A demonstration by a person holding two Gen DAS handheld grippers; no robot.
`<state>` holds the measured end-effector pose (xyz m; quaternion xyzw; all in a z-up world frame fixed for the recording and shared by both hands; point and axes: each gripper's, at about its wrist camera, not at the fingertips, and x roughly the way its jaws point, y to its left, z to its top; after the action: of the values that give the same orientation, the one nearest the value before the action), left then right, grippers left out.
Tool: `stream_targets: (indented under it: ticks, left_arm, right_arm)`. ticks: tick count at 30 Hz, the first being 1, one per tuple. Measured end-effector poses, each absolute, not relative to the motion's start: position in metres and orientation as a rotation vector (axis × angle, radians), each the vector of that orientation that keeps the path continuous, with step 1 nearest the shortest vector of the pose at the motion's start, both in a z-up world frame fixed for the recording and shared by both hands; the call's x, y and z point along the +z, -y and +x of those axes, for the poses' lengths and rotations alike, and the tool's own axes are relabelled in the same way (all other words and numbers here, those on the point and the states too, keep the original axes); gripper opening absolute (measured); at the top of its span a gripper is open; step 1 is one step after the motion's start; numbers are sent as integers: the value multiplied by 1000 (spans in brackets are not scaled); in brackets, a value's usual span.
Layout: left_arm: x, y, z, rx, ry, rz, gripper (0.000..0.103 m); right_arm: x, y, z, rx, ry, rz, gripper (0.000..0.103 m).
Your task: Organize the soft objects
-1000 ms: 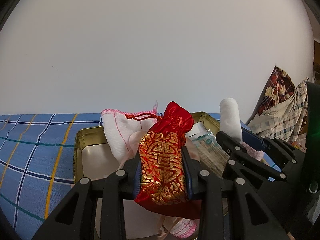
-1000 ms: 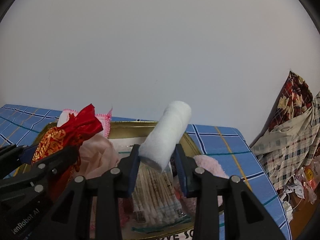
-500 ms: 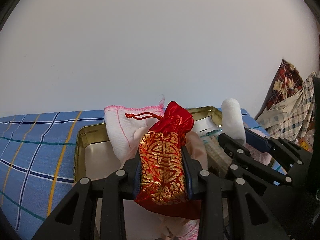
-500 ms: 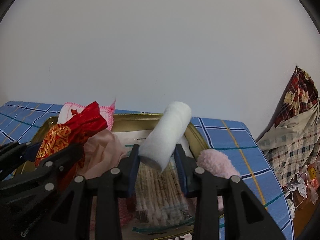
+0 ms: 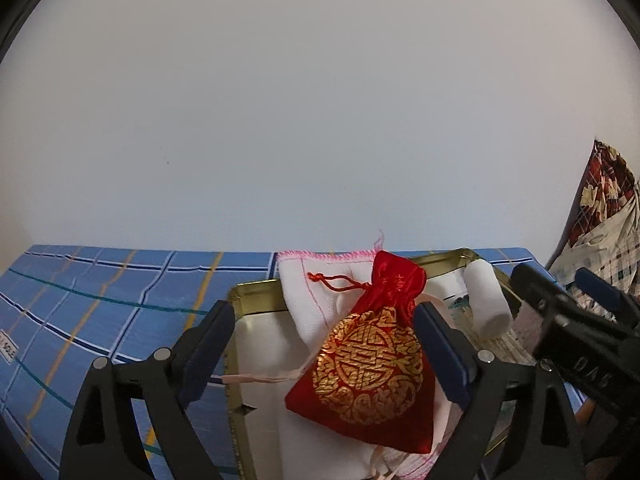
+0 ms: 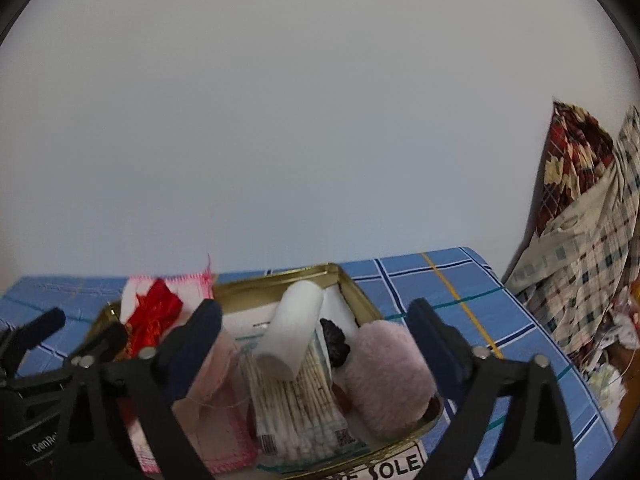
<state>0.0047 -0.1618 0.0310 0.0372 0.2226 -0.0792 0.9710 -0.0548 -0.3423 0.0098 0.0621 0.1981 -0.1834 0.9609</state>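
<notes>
My left gripper (image 5: 324,316) stands wide over the gold tin (image 5: 256,294), its jaws opening. The red and gold drawstring pouch (image 5: 372,360) lies loose between them on a white, pink-edged cloth (image 5: 316,292); the pads do not press on it. My right gripper (image 6: 315,312) is also wide, jaws opening. The white gauze roll (image 6: 292,332) rests free between its fingers on a packet of cotton swabs (image 6: 296,400) inside the tin (image 6: 280,280). Each gripper shows at the edge of the other view: right gripper (image 5: 558,278), left gripper (image 6: 84,326).
A pink fluffy pad (image 6: 384,376) and a dark small item (image 6: 334,340) lie at the tin's right side, pale pink fabric (image 6: 216,372) at its left. The tin sits on a blue checked cover (image 5: 100,312). Plaid and floral cloths (image 6: 580,220) pile up at the right. A plain wall stands behind.
Both grippers were shut, the left on the red pouch, the right on the white roll; both have opened. Pouch and roll have dropped into the tin.
</notes>
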Motion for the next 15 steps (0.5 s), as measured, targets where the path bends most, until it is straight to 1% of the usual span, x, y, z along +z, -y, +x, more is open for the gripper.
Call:
stream_targets:
  ticks: [4,15]
  left_arm:
    - [30,157,0,-153,-447,77,92]
    - [33,123,-22,-111,-385,102,92]
  right_arm:
    - [11,340,-56,-384,-377,110,103]
    - [16,336,-75,-377,-235,148,103]
